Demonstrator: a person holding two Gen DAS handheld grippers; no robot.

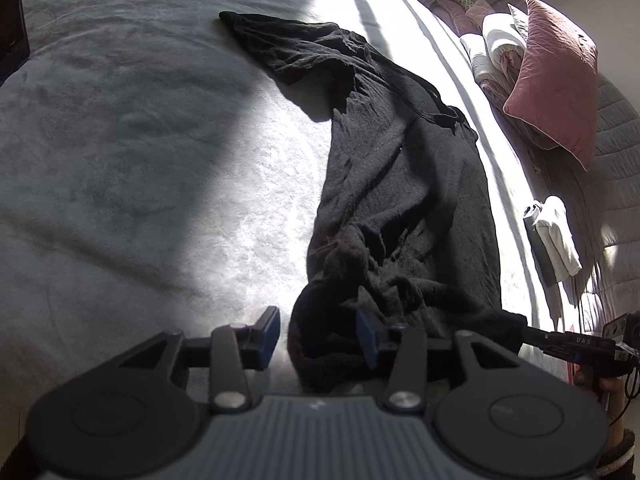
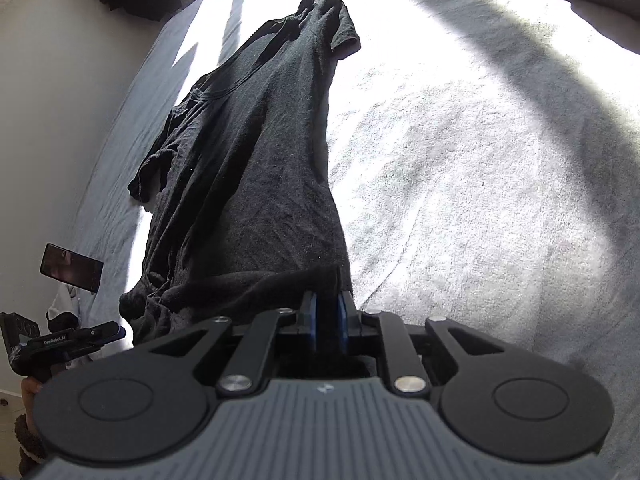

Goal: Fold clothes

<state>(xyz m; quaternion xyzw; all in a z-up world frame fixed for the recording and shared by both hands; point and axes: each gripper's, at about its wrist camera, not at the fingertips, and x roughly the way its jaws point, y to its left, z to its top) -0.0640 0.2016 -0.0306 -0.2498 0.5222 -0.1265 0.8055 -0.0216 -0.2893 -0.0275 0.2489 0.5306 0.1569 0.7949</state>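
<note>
Left wrist view: left gripper (image 1: 318, 340) spread wide, blue pads apart. Bunched hem of the black cotton T-shirt (image 1: 400, 184) sits in the gap, against the right-hand pad; left-hand pad is clear of the cloth, so nothing is pinched. Shirt runs straight ahead of the gripper across the pale fleece bed cover (image 1: 140, 160), one sleeve spread far ahead and to the left, collar edge ahead to the right. Strong sunlight patch on the cover just left of the shirt, shade further left. Far ahead-right: a dusty pink velvet cushion (image 1: 556, 84) leaning on rolled white bedding (image 1: 502, 40). Right of the gripper, nearer: a folded white cloth (image 1: 556, 236). Right gripper (image 1: 532, 336) enters at the right edge, tips touching the shirt hem.

Right wrist view: right gripper (image 2: 326, 320) pressed together, blue pads pinching the hem of the black cotton T-shirt (image 2: 256, 168). Shirt stretches directly ahead, creased and narrow, sleeves ahead-left and far ahead. Pale fleece bed cover (image 2: 480, 184) ahead and right, sunlit with a shadow band crossing it. Left gripper (image 2: 108, 332) low at the left edge, next to the hem's other corner. Black smartphone (image 2: 72, 267) lies just ahead of it.
</note>
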